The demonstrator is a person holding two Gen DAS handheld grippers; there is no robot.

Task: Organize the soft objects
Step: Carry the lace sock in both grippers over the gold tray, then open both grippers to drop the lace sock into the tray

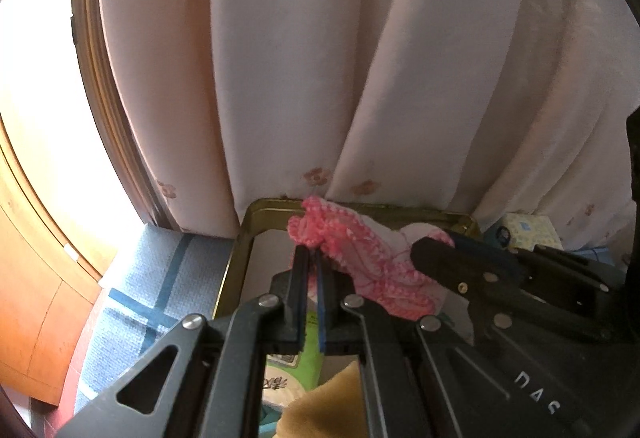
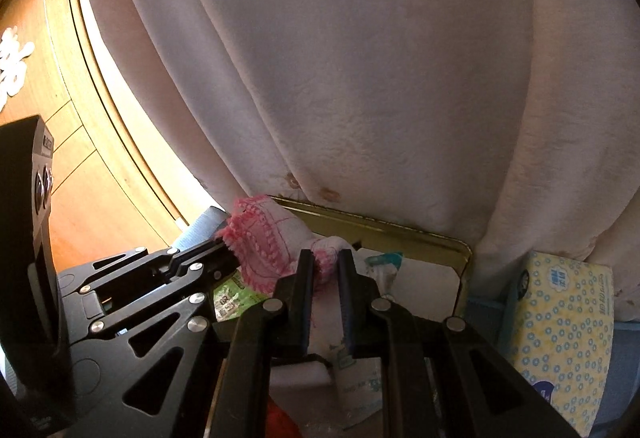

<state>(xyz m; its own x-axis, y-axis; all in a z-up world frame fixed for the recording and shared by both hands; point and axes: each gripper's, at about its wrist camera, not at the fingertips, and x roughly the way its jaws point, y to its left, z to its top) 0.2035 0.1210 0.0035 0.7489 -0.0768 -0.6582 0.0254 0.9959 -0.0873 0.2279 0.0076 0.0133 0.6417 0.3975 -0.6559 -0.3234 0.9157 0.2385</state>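
Pink-edged knitted cloth [image 1: 348, 258] hangs stretched between both tools just above the gold tray [image 1: 234, 266]: the left gripper [image 1: 311, 262] is clamped on one corner, the right gripper [image 2: 326, 264] narrowly pinched on a bunched fold (neither jaw shows slack). Lowering both together, evenly taut, should lay it flat inside the tray rim. Beyond the tray, only the right wrist view shows the yellow tissue box [image 2: 560, 322] beside it, under the curtain [image 2: 360, 77].

Light: daylight glared white at my left, past the curtain [image 1: 304, 77].
Shadow: my fingers [image 2: 306, 278] stayed dark.
Edges: bowed, black-cornered.
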